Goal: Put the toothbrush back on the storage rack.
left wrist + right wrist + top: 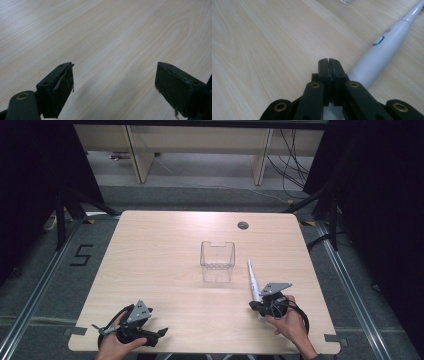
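**Right jaws closed, beside toothbrush handle, no grip yet**

Pale wood counter [165,270], dark curtains at the sides, desk legs and cables behind. A clear plastic box [217,261] stands near the middle, open top.

Electric toothbrush [254,284], white, lies flat on the counter just right of the box. Long axis runs roughly near-to-far: head end points away toward the box's right side, fat handle end toward the person.

Right gripper [256,306] sits at the handle end. In the right gripper view its jaws are pressed together with nothing between them, and the toothbrush [382,50] lies just to their right, angling away up-right; the handle's base passes close beside the jaw links, can't tell if it touches. So the brush is beside the jaws, not in them.

Left gripper [161,333] rests at the near-left corner, well apart from the brush; jaws wide apart over bare wood, empty.

Right hand is far nearer. My read: jaws must open and shift sideways across the handle, straddling it crosswise to the long axis.
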A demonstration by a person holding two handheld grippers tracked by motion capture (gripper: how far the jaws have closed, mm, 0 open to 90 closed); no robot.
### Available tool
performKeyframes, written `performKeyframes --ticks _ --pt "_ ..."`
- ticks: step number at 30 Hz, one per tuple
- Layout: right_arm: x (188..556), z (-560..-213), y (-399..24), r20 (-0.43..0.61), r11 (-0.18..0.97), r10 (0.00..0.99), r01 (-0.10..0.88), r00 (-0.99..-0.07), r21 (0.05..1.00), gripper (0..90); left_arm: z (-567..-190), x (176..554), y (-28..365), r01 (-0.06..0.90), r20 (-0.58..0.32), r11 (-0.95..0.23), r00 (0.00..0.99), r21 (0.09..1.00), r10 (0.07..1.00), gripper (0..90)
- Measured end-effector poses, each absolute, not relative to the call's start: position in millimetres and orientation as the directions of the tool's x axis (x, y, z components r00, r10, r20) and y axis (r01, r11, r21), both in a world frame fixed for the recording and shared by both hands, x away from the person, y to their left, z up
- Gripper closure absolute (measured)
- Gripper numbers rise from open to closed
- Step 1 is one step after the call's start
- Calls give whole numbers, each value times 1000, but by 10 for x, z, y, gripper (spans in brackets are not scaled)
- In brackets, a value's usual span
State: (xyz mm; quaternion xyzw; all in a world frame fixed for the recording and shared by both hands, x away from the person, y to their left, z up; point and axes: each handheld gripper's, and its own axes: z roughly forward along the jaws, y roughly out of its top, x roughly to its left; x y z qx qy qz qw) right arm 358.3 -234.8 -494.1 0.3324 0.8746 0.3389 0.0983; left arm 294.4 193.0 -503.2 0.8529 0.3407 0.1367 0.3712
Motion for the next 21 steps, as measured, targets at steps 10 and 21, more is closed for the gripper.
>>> performKeyframes --ticks 10,21 --pt "3570 -4916 -2492 63 536 664 534 -745 654 882 -5031 2942 1928 479 -22 -491 732 727 681 147" --pt "3543 -4875 -2611 86 499 713 590 -696 635 880 -5028 2939 1925 478 -26 -492 736 728 676 147"
